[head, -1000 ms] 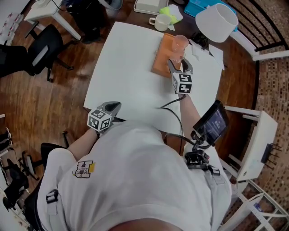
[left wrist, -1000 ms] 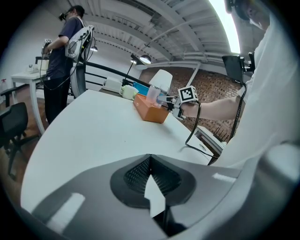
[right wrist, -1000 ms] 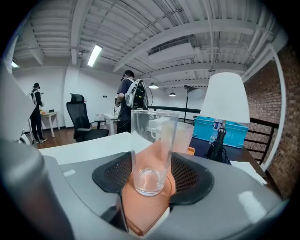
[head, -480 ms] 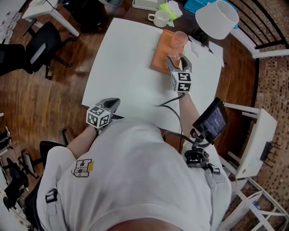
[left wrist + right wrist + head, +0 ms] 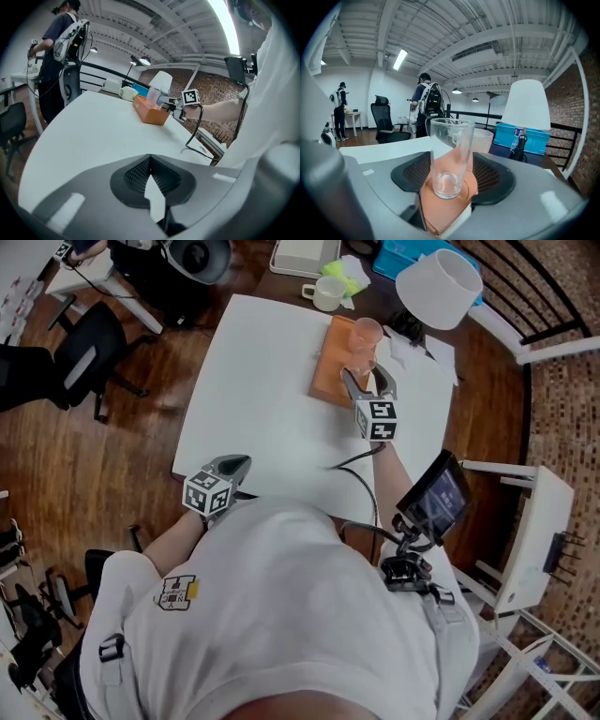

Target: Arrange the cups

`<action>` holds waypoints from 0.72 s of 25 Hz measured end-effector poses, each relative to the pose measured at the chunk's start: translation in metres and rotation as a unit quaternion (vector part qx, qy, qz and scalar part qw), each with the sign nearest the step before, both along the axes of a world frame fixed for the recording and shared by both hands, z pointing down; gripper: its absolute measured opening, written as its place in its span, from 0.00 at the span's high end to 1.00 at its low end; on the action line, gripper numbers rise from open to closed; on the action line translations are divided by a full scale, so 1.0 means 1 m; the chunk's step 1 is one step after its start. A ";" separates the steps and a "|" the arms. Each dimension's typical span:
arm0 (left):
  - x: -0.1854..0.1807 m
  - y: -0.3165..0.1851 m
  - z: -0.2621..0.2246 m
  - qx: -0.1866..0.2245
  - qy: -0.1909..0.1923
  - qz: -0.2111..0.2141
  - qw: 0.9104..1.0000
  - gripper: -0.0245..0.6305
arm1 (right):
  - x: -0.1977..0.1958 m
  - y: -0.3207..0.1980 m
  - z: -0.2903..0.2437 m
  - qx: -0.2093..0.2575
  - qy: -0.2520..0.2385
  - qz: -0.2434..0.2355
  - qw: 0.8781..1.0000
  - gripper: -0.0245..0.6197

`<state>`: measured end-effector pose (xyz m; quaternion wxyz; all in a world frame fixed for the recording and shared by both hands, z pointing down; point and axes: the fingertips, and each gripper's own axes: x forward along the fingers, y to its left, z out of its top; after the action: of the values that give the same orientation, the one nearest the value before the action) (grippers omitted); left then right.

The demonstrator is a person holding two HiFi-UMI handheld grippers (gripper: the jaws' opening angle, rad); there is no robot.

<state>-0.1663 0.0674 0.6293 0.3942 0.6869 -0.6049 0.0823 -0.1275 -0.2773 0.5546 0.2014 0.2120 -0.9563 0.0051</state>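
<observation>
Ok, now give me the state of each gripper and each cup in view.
right gripper, shut on the clear glass.
clear glass, upright, empty, over the orange tray.
frosted cup, upright on the tray, behind the glass.
white mug, upright, beyond the white table's far edge.
left gripper, shut, holding nothing.

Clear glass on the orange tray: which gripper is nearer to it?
Right. The right gripper has its jaws closed on the clear glass, which stands on the orange tray; the left gripper is shut and empty by the table's near edge, well away.
</observation>
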 end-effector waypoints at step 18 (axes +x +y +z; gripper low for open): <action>0.028 -0.023 -0.007 0.036 0.019 0.115 0.992 0.96 | 0.096 0.067 -0.104 0.070 -0.063 0.080 0.992 0.52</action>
<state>-0.1386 0.0443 0.6220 0.3686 0.7673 -0.5166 0.0924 -0.0314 -0.2107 0.4507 0.1240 0.3002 -0.9452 -0.0326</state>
